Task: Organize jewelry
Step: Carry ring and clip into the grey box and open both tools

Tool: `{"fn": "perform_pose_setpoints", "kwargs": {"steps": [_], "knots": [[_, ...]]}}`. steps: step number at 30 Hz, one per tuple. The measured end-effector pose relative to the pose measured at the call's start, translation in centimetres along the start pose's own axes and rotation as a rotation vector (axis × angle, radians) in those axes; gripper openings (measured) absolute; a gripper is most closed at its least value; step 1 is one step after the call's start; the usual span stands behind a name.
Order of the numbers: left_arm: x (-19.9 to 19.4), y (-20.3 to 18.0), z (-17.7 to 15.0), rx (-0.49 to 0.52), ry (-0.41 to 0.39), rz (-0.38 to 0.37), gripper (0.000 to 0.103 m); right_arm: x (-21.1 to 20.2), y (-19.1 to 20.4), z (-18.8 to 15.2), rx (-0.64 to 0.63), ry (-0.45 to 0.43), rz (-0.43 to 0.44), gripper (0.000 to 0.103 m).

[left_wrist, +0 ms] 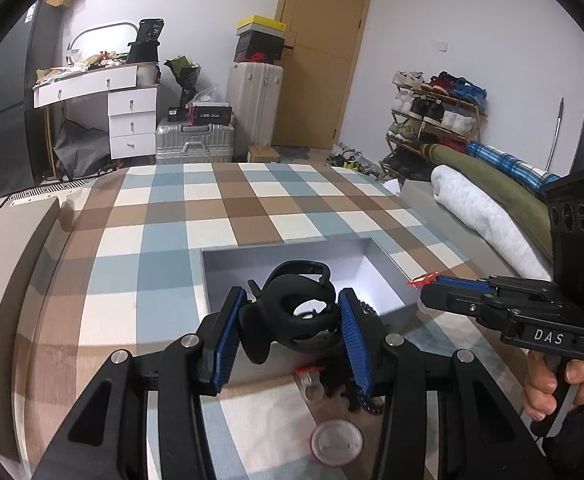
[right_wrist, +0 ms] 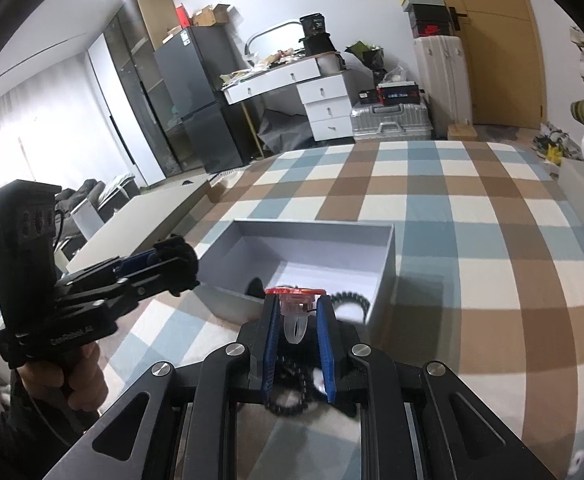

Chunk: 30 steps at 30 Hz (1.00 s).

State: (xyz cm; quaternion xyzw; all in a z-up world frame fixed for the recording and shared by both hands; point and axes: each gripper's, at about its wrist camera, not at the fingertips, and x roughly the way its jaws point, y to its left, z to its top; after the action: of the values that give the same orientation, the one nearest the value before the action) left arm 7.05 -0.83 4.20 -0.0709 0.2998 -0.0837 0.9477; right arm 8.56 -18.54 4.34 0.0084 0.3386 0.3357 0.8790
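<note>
Claws both loaded: left claw point(left_wrist: 290, 334) clamps a black strap band point(left_wrist: 292, 312), right claw point(right_wrist: 297, 334) pinches a clear red-topped ring point(right_wrist: 295, 308). Grey box point(right_wrist: 387, 256) sits open on the checked desk point(right_wrist: 471, 220), just ahead. Carry each over the rim, lower inside, then release.

Soft, even indoor light fills both views, brightest at the curtained window point(right_wrist: 32, 128) far left of the right tongs. Fisheye bending curves the checked cloth point(left_wrist: 164, 216), black vignettes frame the corners, and items beneath the tongs blur.
</note>
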Motion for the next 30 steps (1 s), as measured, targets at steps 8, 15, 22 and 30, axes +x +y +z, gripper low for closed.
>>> {"fn": "perform_pose_setpoints", "kwargs": {"steps": [8, 15, 22, 30], "knots": [[2.1, 0.0, 0.8, 0.015, 0.021, 0.031, 0.041, 2.3, -1.0, 1.3, 0.043, 0.017, 0.035, 0.018], [3.5, 0.0, 0.6, 0.018, 0.049, 0.055, 0.041, 3.7, -1.2, 1.2, 0.046, 0.041, 0.027, 0.018], [4.8, 0.1, 0.3, 0.013, 0.081, 0.072, 0.041, 4.3, -1.2, 1.3, 0.034, 0.050, 0.015, 0.018], [5.2, -0.2, 0.5, 0.026, 0.091, 0.088, 0.041, 5.2, -0.8, 1.7, 0.018, 0.073, 0.005, 0.018]]}}
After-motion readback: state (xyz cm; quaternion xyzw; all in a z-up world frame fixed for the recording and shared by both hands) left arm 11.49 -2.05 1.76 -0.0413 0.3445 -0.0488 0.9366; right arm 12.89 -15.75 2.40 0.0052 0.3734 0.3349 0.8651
